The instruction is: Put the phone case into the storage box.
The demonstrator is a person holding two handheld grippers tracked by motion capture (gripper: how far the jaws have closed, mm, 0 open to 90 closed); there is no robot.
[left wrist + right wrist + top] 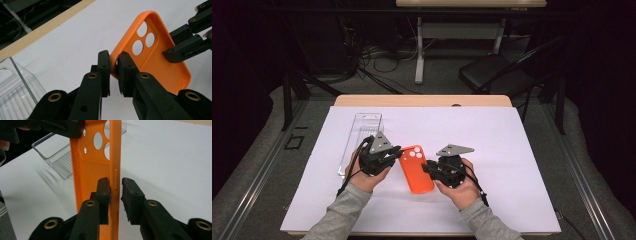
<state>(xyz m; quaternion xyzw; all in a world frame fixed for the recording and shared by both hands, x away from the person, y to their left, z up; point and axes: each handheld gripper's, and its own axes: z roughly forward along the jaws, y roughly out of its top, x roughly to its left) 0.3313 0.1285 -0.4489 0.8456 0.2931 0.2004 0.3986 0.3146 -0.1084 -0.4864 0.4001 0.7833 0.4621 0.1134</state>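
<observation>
An orange phone case (417,172) with three camera holes is held up off the white sheet between my two grippers. My left gripper (398,154) is shut on its rim beside the camera holes; in the left gripper view the pads (113,65) pinch that corner of the case (160,62). My right gripper (427,169) straddles the opposite long side wall. In the right gripper view the case (92,175) stands on edge and the jaws (115,186) sit either side of the wall. The left pad touches it and a gap shows at the right pad.
A clear plastic tray (362,140) lies on the white sheet (512,150) just left of my left hand, also seen as the tray (15,85) and behind the case as the tray (55,157). A wooden table edge (422,100) runs along the far side, with a chair and cables beyond.
</observation>
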